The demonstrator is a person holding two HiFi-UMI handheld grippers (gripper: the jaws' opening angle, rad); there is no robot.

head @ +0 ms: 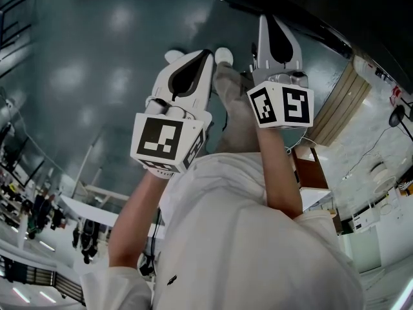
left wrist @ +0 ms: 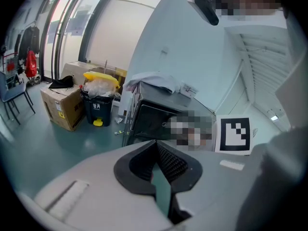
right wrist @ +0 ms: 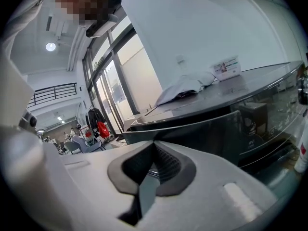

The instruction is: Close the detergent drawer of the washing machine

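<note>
Our white left gripper (left wrist: 155,146) and white right gripper (right wrist: 154,146) both have jaws pressed together, empty. Just beyond stands the dark grey glossy washing machine (right wrist: 231,124); we cannot make out its detergent drawer, and a crumpled white cloth (right wrist: 185,88) lies on top

"UV" (faint), on dark machine front (right wrist: 234,127)

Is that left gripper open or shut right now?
Shut and empty. In its own view, the left gripper shows its two dark jaws meeting at the tips, with nothing held between them.
</note>
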